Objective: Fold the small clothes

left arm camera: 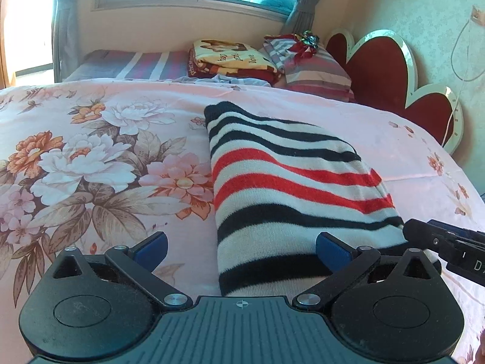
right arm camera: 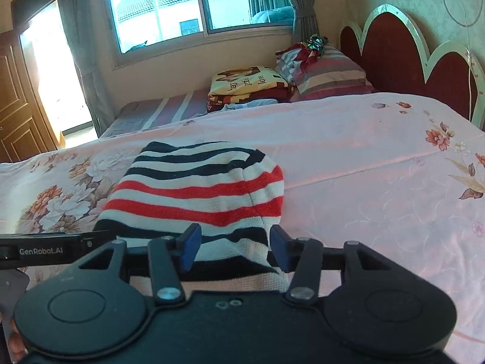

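Striped knit garment lies just ahead of both tongs, long axis running away from them.

The black, white and red striped knit garment (left arm camera: 291, 188) rests on the pink floral bedspread (left arm camera: 91, 157); the left tongs (left arm camera: 241, 247) gape wide over its near-left edge, while the right tongs (right arm camera: 235, 247), apart, straddle its near end, nearer.

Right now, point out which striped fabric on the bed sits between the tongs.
The black, white and red striped garment lying on the floral bedspread, right at both tongs; the striped pillow lies far off by the headboard.
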### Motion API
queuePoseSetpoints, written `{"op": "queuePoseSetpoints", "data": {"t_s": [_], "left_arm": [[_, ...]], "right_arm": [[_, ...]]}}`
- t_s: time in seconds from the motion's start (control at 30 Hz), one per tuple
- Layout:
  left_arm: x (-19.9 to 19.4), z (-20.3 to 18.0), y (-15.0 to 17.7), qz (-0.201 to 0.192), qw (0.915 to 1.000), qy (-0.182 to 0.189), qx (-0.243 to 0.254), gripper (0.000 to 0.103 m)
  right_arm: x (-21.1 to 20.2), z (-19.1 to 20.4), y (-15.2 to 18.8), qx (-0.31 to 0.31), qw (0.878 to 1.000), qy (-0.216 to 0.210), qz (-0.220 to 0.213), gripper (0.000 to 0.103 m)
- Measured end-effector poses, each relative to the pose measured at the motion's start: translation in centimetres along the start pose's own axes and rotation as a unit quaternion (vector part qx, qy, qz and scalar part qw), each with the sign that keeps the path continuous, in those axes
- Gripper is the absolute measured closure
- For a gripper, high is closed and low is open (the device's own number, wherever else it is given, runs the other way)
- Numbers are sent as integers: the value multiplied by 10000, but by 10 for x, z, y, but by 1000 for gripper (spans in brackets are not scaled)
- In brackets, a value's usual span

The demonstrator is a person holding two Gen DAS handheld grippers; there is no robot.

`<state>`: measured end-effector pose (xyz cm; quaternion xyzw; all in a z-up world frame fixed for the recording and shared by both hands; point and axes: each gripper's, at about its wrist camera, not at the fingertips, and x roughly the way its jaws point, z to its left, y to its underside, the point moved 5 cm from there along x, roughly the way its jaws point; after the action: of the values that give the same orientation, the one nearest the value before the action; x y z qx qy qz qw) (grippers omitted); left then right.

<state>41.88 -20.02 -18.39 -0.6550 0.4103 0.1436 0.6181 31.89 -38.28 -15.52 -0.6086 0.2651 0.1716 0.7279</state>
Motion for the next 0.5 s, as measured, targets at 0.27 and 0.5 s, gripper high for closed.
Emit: {"op": "queuePoseSetpoints", "data": {"t_s": [0.27,0.5], "left_arm": [[12,3,41,584,9982,-20,112,0],[-12,-5,42,475,9984,-119,265,0]], "right_arm": [[12,8,37,-199,9976,274,599,61],[-3,12,44,-142,9966,323,742,60]]}}
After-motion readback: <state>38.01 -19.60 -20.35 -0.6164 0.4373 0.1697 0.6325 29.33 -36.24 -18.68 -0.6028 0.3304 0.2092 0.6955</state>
